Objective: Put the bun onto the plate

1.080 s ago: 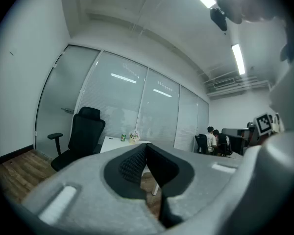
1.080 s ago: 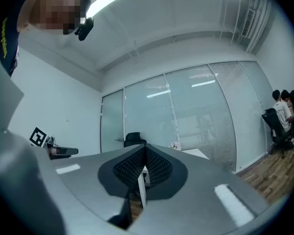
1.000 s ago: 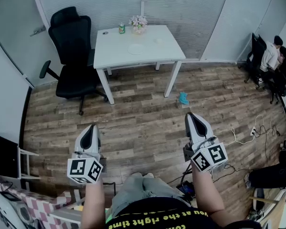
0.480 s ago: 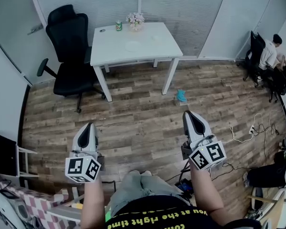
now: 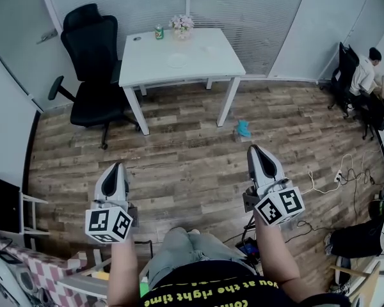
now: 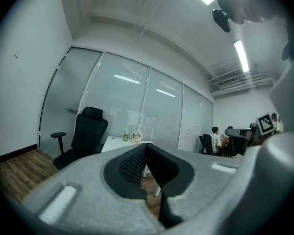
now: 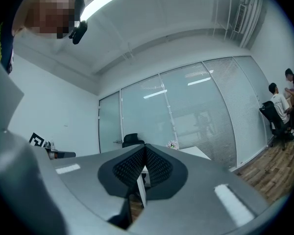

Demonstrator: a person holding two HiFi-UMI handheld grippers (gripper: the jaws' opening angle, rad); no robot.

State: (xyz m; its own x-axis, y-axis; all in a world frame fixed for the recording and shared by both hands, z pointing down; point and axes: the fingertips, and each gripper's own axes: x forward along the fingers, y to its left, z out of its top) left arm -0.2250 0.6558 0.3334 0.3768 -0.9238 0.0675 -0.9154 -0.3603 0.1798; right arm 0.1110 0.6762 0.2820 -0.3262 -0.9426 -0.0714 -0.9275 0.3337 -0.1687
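Note:
The white table (image 5: 179, 59) stands far ahead across the wood floor. A white plate (image 5: 177, 60) lies near its middle. A small pale thing (image 5: 209, 50) right of the plate may be the bun; it is too small to tell. My left gripper (image 5: 118, 167) and right gripper (image 5: 255, 149) are held out level over the floor, well short of the table. Both are shut with nothing between the pads. In the left gripper view the shut gripper (image 6: 146, 146) points toward the table (image 6: 118, 141). In the right gripper view the gripper (image 7: 144, 148) is likewise shut.
A black office chair (image 5: 93, 56) stands left of the table. A green can (image 5: 159, 32) and a small flower pot (image 5: 182, 25) sit at the table's back edge. A blue scrap (image 5: 244, 128) lies on the floor. People sit at the far right (image 5: 365, 75). Cables (image 5: 336, 174) trail at the right.
The table and chair have shifted slightly up and left in the head view. Both grippers stay shut and keep nearly the same places in the picture.

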